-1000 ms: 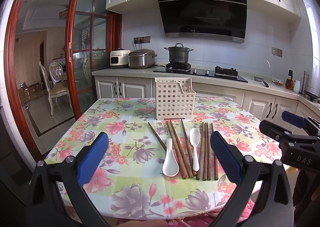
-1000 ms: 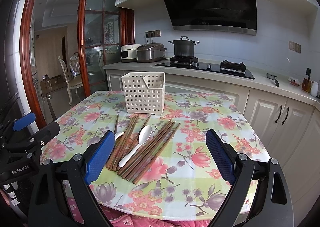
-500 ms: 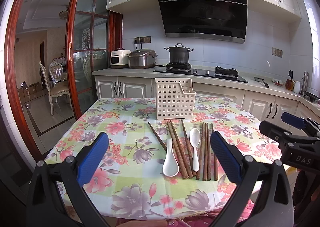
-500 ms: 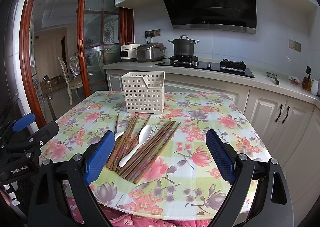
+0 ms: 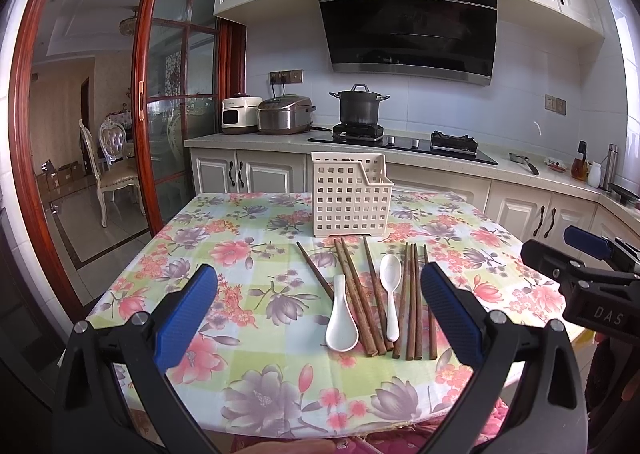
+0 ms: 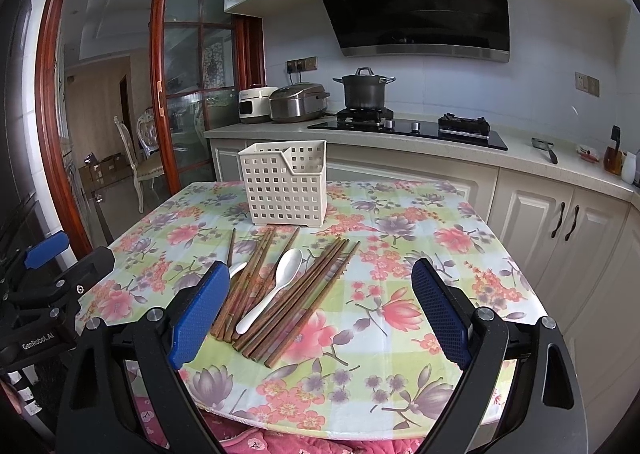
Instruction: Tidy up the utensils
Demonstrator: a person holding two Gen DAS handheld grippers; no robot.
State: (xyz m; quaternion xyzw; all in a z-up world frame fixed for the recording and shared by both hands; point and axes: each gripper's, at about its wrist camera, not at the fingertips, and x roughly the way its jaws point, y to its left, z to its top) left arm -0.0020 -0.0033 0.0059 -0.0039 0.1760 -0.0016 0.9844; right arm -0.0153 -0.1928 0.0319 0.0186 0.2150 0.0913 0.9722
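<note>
Floral tablecloth (image 5: pixel 248 238) fronts the kitchen counter (image 5: pixel 504 169); both grippers (image 5: pixel 320 308) (image 6: pixel 320 312) gape, empty.

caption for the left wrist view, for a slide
Open left hand-held gripper faces chopsticks and two white spoons before a basket.
</note>
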